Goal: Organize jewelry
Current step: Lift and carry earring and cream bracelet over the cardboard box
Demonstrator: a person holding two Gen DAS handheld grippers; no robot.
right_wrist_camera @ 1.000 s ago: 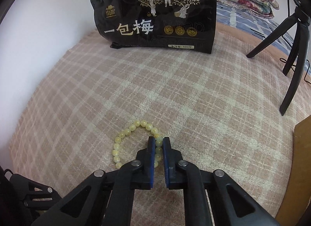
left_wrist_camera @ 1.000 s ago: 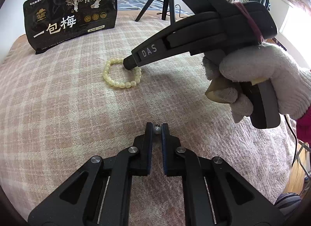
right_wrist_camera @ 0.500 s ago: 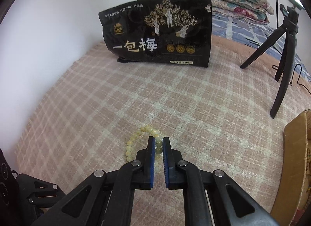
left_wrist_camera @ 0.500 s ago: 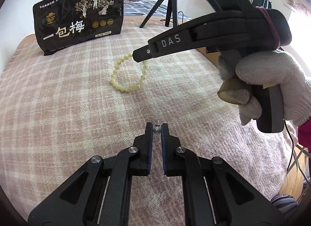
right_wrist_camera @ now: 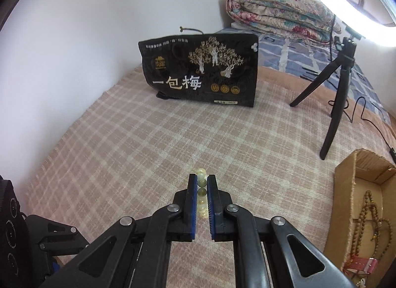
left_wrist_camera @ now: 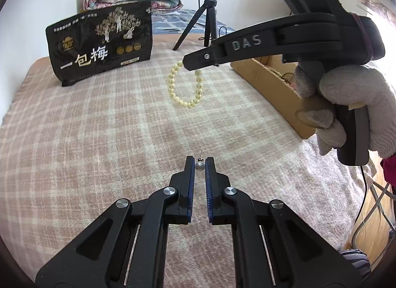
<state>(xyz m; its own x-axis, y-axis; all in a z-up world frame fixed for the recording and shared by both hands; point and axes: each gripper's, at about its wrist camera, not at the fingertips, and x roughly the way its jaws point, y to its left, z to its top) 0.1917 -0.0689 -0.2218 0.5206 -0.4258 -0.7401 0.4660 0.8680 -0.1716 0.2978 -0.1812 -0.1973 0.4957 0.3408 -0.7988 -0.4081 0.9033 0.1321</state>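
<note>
- Left wrist view: our left gripper (left_wrist_camera: 199,164) jaws pinch a small silver pearl stud earring (left_wrist_camera: 199,165) above the pink plaid bed blanket (left_wrist_camera: 99,139).
- Right wrist view: our right gripper (right_wrist_camera: 202,184) jaws clamp the pale yellow bead bracelet (right_wrist_camera: 201,181), dangling airborne; we judge next move is to the brown cardboard box (right_wrist_camera: 344,204) at right.

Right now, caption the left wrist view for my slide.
Left claw pinches a pearl earring while the right claw lifts a yellow bead bracelet above the plaid blanket.
</note>
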